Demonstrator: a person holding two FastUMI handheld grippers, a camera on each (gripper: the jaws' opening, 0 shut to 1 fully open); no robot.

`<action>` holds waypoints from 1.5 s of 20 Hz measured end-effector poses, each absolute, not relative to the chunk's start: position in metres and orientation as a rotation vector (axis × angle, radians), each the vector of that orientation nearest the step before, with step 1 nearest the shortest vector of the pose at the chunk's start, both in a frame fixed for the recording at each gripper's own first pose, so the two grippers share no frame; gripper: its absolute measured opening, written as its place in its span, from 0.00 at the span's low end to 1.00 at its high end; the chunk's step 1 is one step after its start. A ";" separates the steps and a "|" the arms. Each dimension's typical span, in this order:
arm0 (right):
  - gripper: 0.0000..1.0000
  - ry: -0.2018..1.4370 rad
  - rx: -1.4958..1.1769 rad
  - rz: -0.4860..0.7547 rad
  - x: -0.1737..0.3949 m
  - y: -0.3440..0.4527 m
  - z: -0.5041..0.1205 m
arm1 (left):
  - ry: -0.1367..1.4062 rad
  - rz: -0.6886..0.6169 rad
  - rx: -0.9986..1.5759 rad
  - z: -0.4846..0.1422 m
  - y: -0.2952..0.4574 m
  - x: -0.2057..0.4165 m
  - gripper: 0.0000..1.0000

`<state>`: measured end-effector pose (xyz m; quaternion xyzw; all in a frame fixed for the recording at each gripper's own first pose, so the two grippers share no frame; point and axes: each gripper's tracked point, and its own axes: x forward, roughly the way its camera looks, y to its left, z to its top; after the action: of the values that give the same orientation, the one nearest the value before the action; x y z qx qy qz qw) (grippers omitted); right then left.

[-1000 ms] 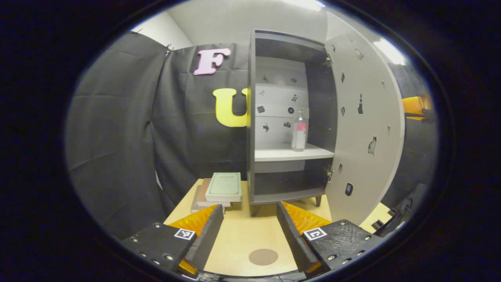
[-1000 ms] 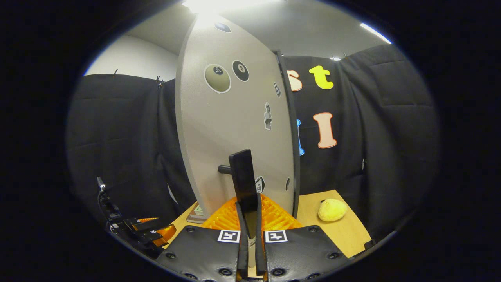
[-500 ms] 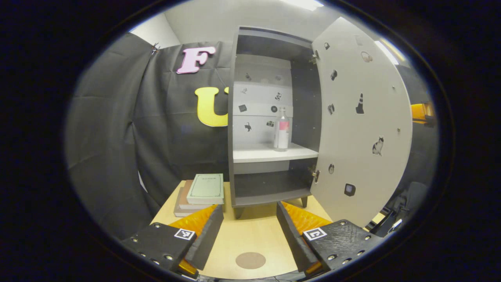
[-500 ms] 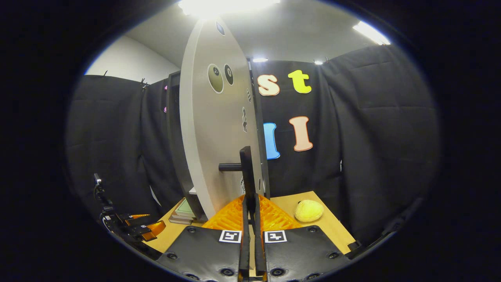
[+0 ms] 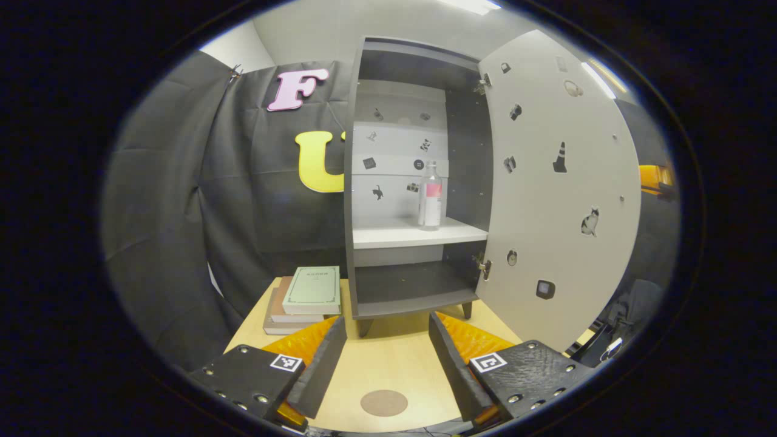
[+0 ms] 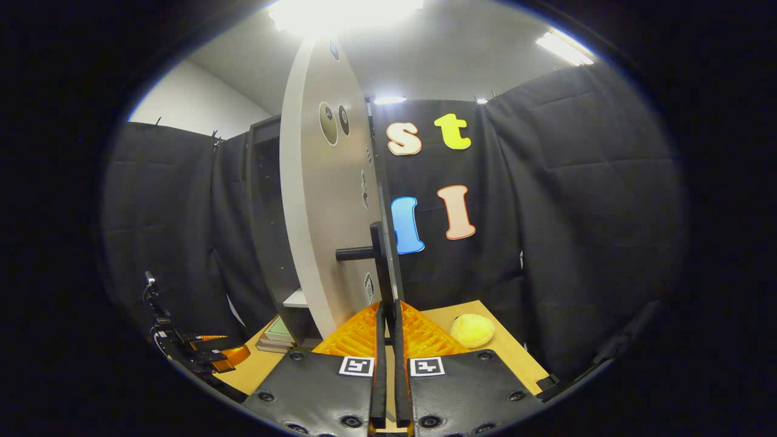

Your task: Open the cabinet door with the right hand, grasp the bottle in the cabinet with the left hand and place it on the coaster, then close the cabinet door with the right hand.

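Observation:
The dark cabinet [image 5: 349,182] stands open at the back of the wooden table. A clear bottle [image 5: 430,195] with a pink label stands upright on its white middle shelf [image 5: 388,233]. The pale door [image 5: 558,194] is swung wide to the right. A round brown coaster [image 5: 383,402] lies on the table between the fingers of my left gripper [image 5: 386,340], which is open and well short of the cabinet. In the right gripper view, my right gripper [image 6: 386,315] is shut on the door's dark handle [image 6: 379,255], with the door [image 6: 315,200] seen nearly edge-on. The left gripper [image 6: 209,355] appears low at the left.
Stacked books [image 5: 306,296] lie on the table left of the cabinet. A yellow plush lump [image 6: 472,330] rests on the table right of the door. Black cloth walls close in the booth on all sides.
The door has swung farther open, pulled by my right gripper on its handle. The left gripper view has shifted so the cabinet sits more to the left; the left gripper stays open.

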<state>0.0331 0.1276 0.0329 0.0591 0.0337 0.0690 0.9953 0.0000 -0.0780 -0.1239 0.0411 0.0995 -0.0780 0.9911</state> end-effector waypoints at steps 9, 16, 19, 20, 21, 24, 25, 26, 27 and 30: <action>0.08 0.070 0.210 0.078 0.034 0.125 0.035 | 0.200 -0.200 0.091 -0.121 -0.091 0.017 0.83; 0.02 0.138 0.221 -0.080 0.018 0.098 0.019 | 0.152 -0.257 0.058 -0.102 -0.090 0.033 0.83; 0.02 0.140 0.234 -0.165 0.021 0.084 0.020 | 0.128 -0.263 0.037 -0.084 -0.085 0.054 0.85; 0.02 0.137 0.224 -0.190 0.023 0.079 0.021 | 0.117 -0.265 0.027 -0.076 -0.085 0.061 0.85; 0.02 0.133 0.209 -0.208 0.024 0.073 0.021 | 0.105 -0.272 0.013 -0.068 -0.087 0.069 0.83; 0.00 0.136 0.178 -0.239 0.032 0.059 0.020 | 0.063 -0.294 -0.029 -0.037 -0.099 0.097 0.83; 0.05 0.134 0.179 -0.243 0.033 0.058 0.021 | 0.049 -0.304 -0.038 -0.027 -0.105 0.106 0.83; 0.00 0.129 0.187 -0.235 0.037 0.059 0.022 | 0.033 -0.309 -0.045 -0.015 -0.111 0.118 0.83; 0.12 0.129 0.197 -0.223 0.042 0.061 0.023 | 0.019 -0.316 -0.048 -0.004 -0.117 0.129 0.83; 0.19 0.151 0.193 -0.203 0.050 0.061 0.018 | -0.016 -0.326 -0.043 0.023 -0.134 0.166 0.84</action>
<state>0.0501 0.0609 0.0182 0.0963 0.0753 -0.1012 0.9873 0.1656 -0.1339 0.0230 -0.0216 -0.0080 -0.1621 0.9865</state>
